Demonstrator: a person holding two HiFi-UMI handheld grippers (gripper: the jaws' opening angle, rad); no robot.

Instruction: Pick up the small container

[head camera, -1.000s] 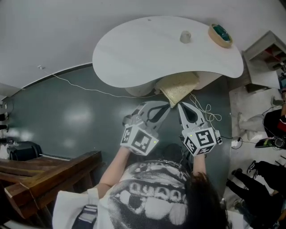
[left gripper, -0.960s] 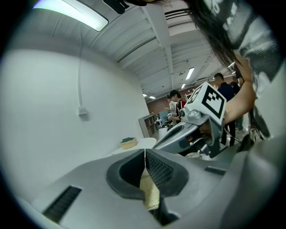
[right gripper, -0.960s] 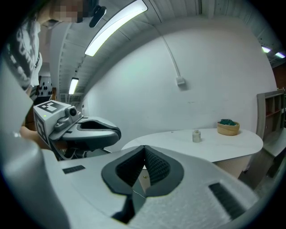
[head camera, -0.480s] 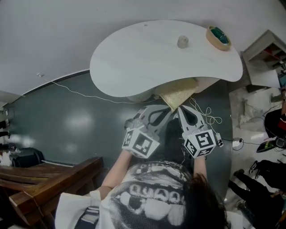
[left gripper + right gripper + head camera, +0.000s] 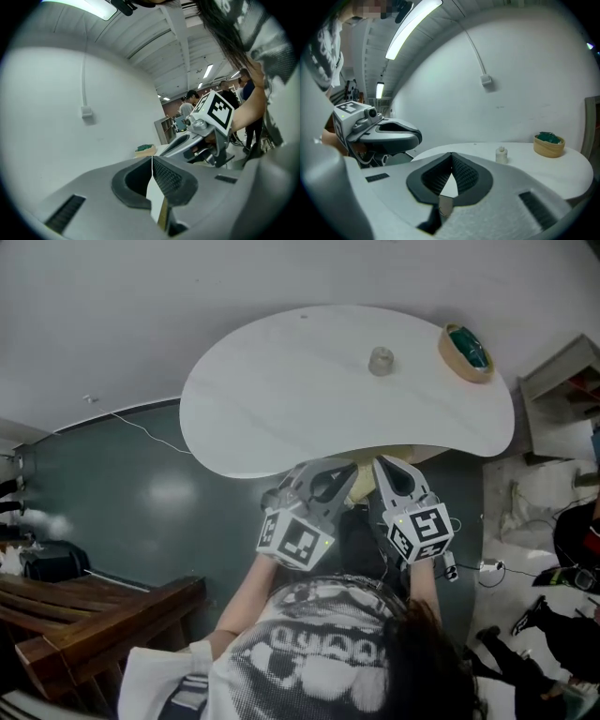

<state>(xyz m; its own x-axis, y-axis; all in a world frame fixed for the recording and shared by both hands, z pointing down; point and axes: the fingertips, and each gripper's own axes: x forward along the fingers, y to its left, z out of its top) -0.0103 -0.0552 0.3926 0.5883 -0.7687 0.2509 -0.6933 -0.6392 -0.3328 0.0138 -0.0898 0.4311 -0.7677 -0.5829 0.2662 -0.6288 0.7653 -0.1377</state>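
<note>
Approach stage; nothing is grasped yet. The left gripper [image 5: 351, 468] and right gripper [image 5: 380, 465], jaws closed and empty, hover at the near edge of the white table [image 5: 272, 390]. The small container [image 5: 381, 360] stands untouched toward the far side, left of a wooden bowl [image 5: 466, 338].

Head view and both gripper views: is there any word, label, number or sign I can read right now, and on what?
No readable words or numbers in any view.
Marker cube on the left gripper and marker cube on the right gripper: black-and-white square patterns, no letters.
Small container: too small to show any label.
Shirt: patterned print, nothing legible.
</note>
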